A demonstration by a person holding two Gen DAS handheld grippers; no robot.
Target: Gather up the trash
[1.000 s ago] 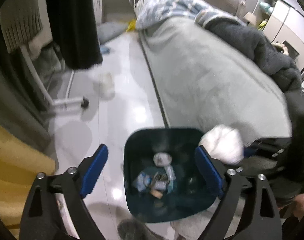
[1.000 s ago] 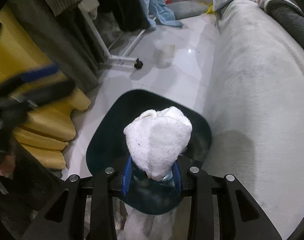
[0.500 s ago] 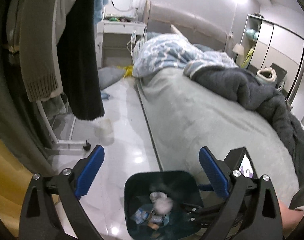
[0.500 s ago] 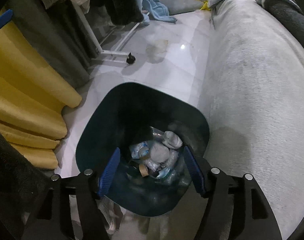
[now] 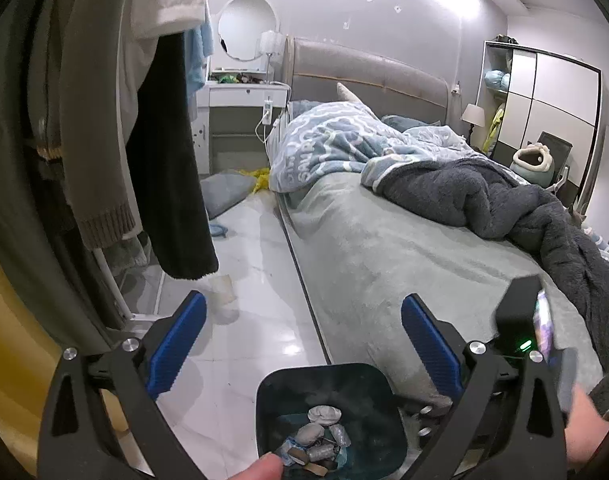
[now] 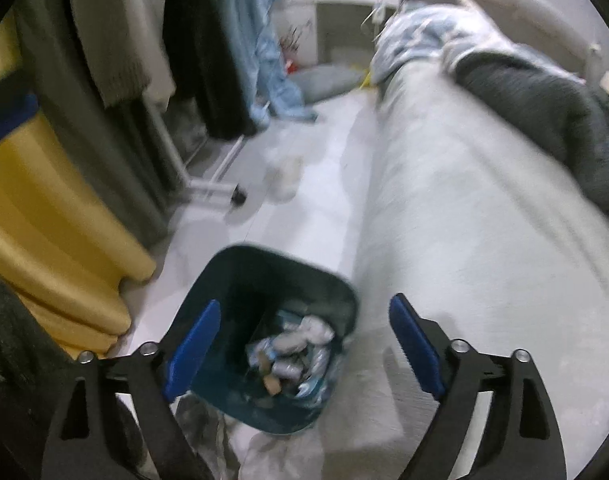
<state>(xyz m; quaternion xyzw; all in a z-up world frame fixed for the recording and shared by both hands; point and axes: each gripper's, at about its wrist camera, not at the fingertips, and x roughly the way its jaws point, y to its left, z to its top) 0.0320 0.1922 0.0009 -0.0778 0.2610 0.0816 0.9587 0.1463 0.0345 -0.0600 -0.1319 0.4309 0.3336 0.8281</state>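
Hanging above the dark bin (image 6: 240,280), my right gripper (image 6: 300,344) and left gripper (image 5: 300,344) both have jaws wide apart, holding nothing. Crumpled trash (image 6: 292,348) lies inside the bin, beside the bed (image 6: 464,220).

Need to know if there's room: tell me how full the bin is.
Partly full: the bin holds wads of trash at its bottom, walls bare above.

A lived-in home bedroom: an unmade bed (image 5: 404,240) with rumpled blankets (image 5: 484,200), a padded headboard (image 5: 364,76), a wardrobe (image 5: 544,96), and clothes (image 5: 104,120) hanging beside it.
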